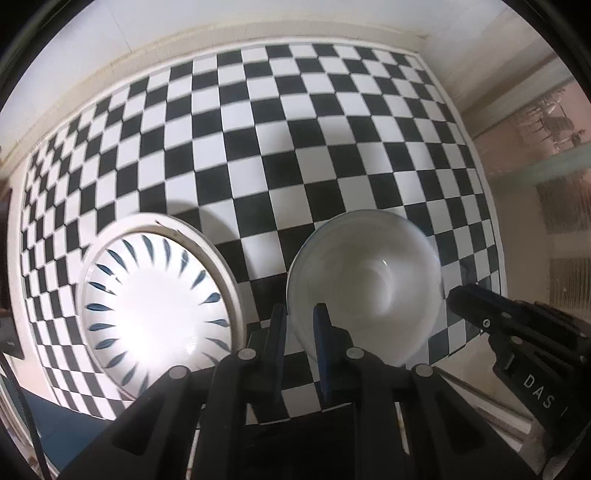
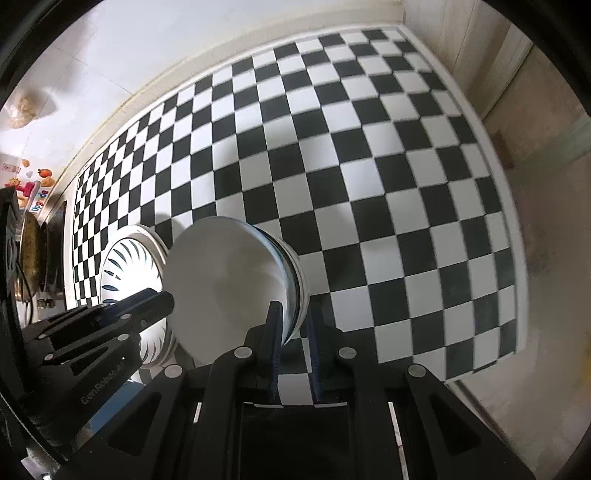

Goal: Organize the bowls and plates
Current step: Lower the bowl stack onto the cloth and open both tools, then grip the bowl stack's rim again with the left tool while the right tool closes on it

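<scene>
Two grippers on one plain white glossy ceramic bowl (image 1: pixel 365 284), one per side of the rim. Bowl is round, deep, smooth inside, tilted toward the left wrist camera; right wrist view shows a blue band on its outer wall and a raised white foot ring. It sits over the black-and-white checkered tabletop (image 1: pixel 280 140); can't tell if the foot touches the surface.

Left gripper (image 1: pixel 301 314): black frame, blue-padded fingers (image 1: pixel 320 332) straddling the near-left rim, one outside, one inside the bowl, clenched on the rim wall.

Right gripper (image 2: pixel 295 314): same build, fingers (image 2: pixel 275 325) straddling the opposite rim edge, narrow gap, rim between them; it appears clamped on the bowl. In the left wrist view its black body shows at the bowl's right edge.

Just left of the bowl: white shallow ceramic dish with dark blue radial leaf strokes (image 1: pixel 159 306), nested in a wider plain white round plate (image 1: pixel 221 258). Glare on the dish centre. In the right wrist view the bowl overlaps that stack; contact can't be judged.

Tabletop cover is flat and matte with a white border; beyond it, pale walls (image 1: pixel 258 14).
</scene>
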Available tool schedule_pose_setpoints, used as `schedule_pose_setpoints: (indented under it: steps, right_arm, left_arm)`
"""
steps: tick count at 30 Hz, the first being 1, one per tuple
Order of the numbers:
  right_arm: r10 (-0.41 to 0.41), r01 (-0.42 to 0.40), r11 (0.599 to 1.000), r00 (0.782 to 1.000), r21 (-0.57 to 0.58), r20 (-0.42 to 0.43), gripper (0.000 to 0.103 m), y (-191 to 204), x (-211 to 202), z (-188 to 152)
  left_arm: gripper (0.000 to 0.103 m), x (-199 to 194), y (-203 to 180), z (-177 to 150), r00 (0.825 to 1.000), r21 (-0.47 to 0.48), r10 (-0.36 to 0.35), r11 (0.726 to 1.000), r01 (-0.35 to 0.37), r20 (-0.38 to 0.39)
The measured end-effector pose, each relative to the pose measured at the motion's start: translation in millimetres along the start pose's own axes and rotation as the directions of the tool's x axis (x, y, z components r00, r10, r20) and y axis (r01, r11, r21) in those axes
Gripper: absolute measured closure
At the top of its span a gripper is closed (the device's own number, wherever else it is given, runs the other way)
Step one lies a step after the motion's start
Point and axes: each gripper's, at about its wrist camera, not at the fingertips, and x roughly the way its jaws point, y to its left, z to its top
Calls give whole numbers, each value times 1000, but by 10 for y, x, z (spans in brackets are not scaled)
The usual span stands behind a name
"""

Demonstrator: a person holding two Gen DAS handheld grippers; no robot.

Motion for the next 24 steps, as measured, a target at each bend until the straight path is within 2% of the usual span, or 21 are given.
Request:
schedule_pose_setpoints:
  steps: [10,16,24]
  right_arm:
    - [-59,71,994,988,-85,140,88,335,-809,-345]
    - [-50,71,992,979,-102,195,88,428,-1227,-561]
    - [-39,64,993,972,-97,233,88,377,-1575,-771]
  left_arm:
    - [90,-667,-64,-320,995,61,20,998,-26,93]
    - [90,-1039,-158,-483,987,110,24,993,-42,158]
    - [90,-1407,-226,-613,975,137,18,989,-49,220]
